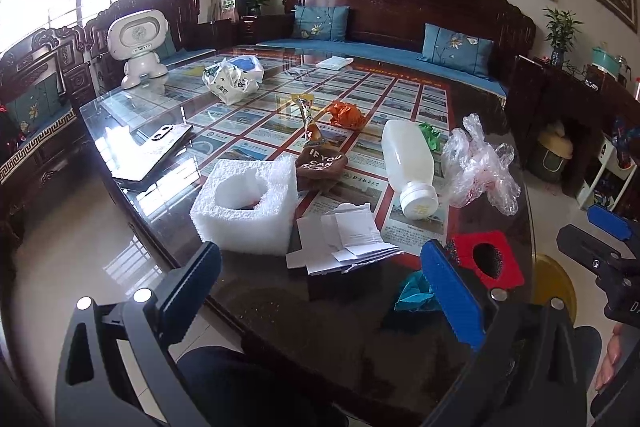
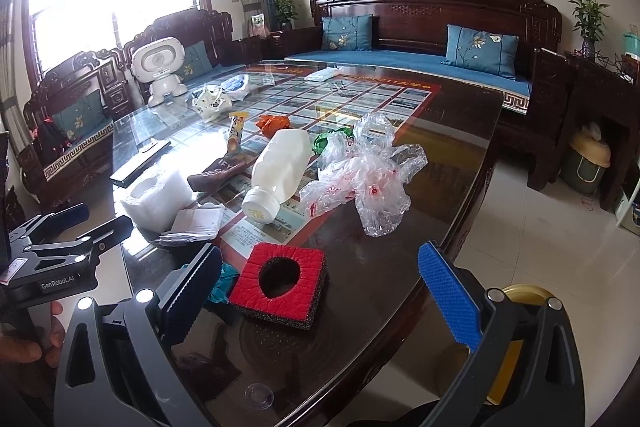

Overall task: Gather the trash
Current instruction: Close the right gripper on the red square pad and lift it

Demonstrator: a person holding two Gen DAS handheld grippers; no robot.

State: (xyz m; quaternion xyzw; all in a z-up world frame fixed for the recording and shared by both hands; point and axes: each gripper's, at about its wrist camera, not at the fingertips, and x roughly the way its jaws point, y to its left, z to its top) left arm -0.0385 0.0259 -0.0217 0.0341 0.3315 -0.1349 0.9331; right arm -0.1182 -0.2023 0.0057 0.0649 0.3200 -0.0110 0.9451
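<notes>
Trash lies on a glass-topped table [image 1: 280, 307]. A white foam block [image 1: 244, 203], torn white paper [image 1: 344, 239], a white plastic bottle [image 1: 408, 167] on its side, a crumpled clear bag [image 1: 480, 167], a red foam square with a hole [image 1: 488, 259] and a teal scrap [image 1: 414, 295] are near the front. My left gripper [image 1: 320, 291] is open and empty above the front edge. My right gripper [image 2: 320, 291] is open and empty, just in front of the red foam square [image 2: 280, 283]; the bottle [image 2: 280, 171] and clear bag [image 2: 368, 179] lie beyond.
A brown wrapper [image 1: 320, 167], orange scrap [image 1: 346, 113], green scrap [image 1: 430, 135], white bag [image 1: 232, 79], a phone [image 1: 160, 143] and a white robot toy [image 1: 140, 43] sit farther back. A gold bin [image 2: 516, 339] stands on the floor at the right. Wooden sofas surround the table.
</notes>
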